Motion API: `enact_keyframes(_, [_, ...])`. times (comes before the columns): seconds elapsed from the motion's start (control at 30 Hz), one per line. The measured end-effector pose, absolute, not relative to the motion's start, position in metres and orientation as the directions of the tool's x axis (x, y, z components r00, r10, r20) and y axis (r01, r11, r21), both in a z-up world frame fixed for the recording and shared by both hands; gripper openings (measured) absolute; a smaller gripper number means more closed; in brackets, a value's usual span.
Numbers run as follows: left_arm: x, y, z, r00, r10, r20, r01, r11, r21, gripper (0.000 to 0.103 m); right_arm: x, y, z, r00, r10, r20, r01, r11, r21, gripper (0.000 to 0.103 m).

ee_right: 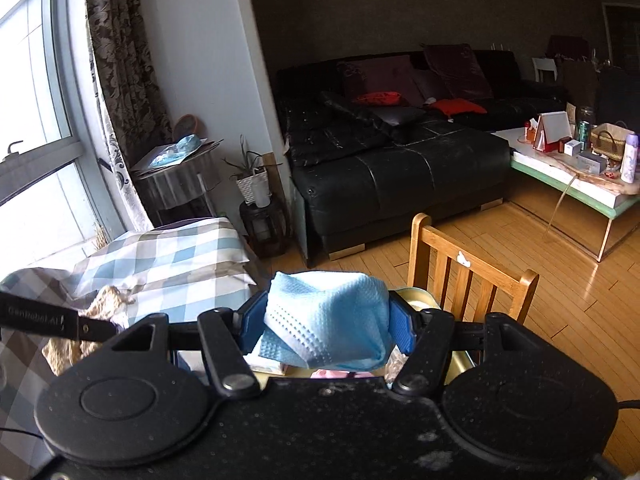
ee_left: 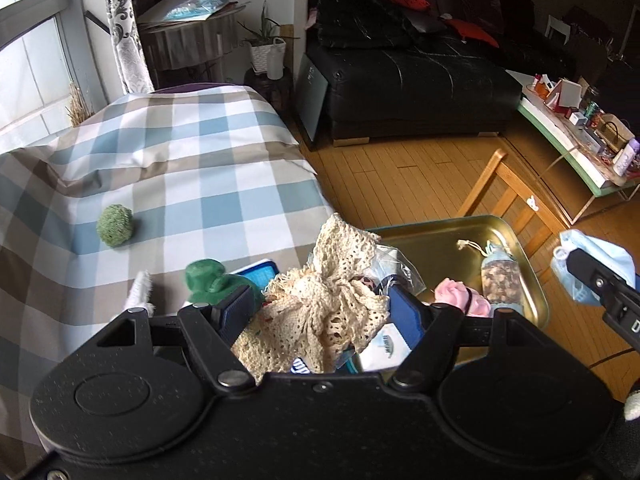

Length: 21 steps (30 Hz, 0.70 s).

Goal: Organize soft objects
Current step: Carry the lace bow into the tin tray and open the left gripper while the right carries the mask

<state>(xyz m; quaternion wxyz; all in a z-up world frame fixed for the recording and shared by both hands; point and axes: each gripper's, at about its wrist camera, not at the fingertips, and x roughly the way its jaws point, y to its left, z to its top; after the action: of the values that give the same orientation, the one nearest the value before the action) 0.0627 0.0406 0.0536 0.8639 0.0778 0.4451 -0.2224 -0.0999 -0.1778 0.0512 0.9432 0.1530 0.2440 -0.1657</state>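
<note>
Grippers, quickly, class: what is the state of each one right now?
Left gripper: closed on the cream crochet cloth.
Right gripper: closed on the blue face mask.

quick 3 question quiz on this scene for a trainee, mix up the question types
1. True or false: the left gripper grips a cream crochet cloth.
2. What does the right gripper hold? A) green ball B) blue face mask C) pink item
3. Fill in: the green ball lies on the ____ cloth.

Key:
1. True.
2. B, the blue face mask.
3. Checked; the checked cloth is apart from the gold tray.
</note>
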Motion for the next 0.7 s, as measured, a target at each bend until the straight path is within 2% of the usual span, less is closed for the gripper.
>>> enact_keyframes(0.2, [0.057,0.002,0.030,0.454,-0.299,-0.839,0.463,0.884,-0.065,0.068,-0.063,-0.201,0.035,0.784,-0.229,-0.576,0.414,0.886,0.210,0.061])
enact_keyframes(0.7, [0.083,-0.054,-0.026,0.393,-0.221,-0.892,0.432,0.901,-0.033,0.069,0.013,-0.234,0.020,0.724,-0.166,-0.669,0.427,0.870,0.246,0.061])
